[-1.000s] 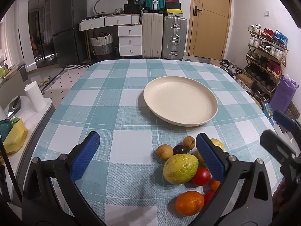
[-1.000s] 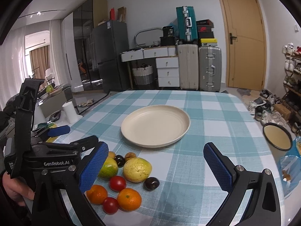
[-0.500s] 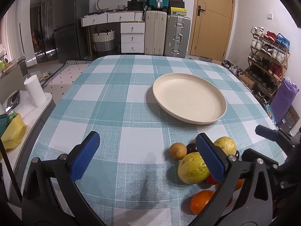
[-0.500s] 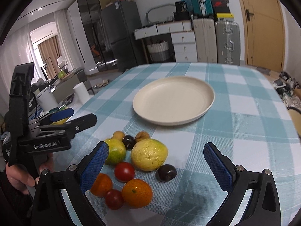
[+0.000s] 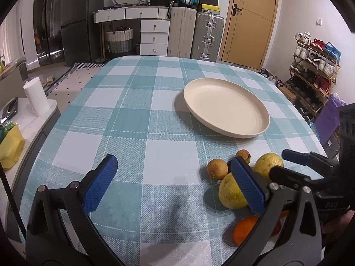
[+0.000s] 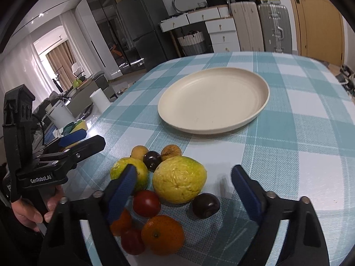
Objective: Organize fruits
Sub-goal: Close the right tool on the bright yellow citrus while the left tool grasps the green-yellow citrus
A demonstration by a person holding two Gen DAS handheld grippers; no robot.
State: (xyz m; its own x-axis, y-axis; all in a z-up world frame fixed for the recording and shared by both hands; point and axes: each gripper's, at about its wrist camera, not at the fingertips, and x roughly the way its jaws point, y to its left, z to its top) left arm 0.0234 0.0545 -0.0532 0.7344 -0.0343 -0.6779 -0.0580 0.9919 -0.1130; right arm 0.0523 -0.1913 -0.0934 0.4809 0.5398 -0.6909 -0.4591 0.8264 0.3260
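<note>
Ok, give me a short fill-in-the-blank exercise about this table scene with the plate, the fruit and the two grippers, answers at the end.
1. The cream plate holds ____ fruit.
2. The jaws of the right gripper are ____, with the big yellow-green fruit in front of them.
3. The tablecloth has a white and ____ check pattern.
4. The left gripper is open and grips ____.

Missing words: no; open; teal; nothing
</note>
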